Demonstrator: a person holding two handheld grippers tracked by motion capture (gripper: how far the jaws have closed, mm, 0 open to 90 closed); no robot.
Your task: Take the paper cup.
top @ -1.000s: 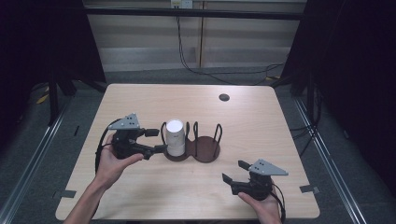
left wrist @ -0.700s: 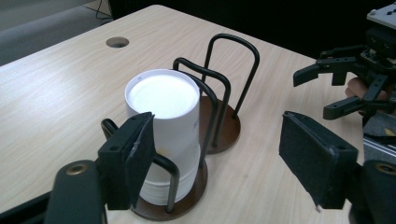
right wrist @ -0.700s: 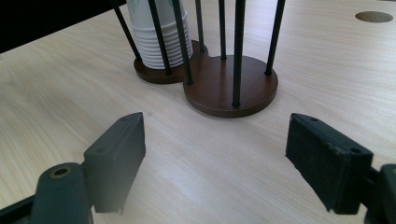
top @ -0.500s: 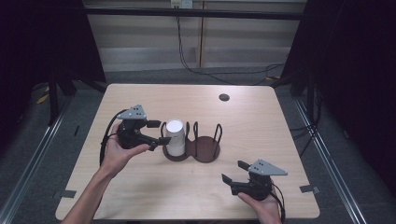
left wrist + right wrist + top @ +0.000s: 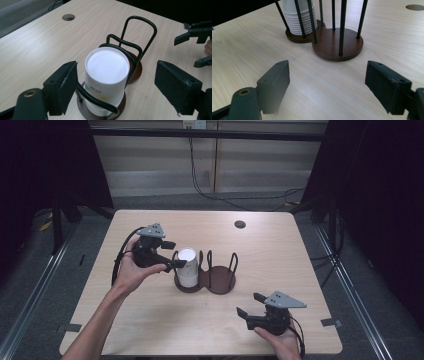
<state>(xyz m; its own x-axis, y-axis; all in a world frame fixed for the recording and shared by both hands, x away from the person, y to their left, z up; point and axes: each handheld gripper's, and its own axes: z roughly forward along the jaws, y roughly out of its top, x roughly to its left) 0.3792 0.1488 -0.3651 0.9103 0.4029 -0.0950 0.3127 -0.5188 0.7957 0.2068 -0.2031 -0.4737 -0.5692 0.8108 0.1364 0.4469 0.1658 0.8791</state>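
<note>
A stack of white paper cups (image 5: 188, 266) stands upside down in the left ring of a double cup holder (image 5: 220, 281) with brown round bases and black wire loops. My left gripper (image 5: 176, 255) is open at the stack's left, tilted down toward its top. In the left gripper view the cup stack (image 5: 107, 75) sits between the open jaws of that gripper (image 5: 117, 72), not touched. My right gripper (image 5: 248, 304) rests open near the table's front right, away from the holder. In the right gripper view that gripper (image 5: 327, 72) faces the empty base (image 5: 338, 47) and the cup stack (image 5: 299, 20).
The wooden table (image 5: 300, 270) has a round cable hole (image 5: 240, 224) at its far right. The holder's right ring holds nothing. In the left gripper view the other gripper (image 5: 197, 32) shows at the top right. Dark floor and rails surround the table.
My left gripper has moved right and farther up the table, bringing its open jaws to either side of the cup stack's top. The right gripper has stayed still.
</note>
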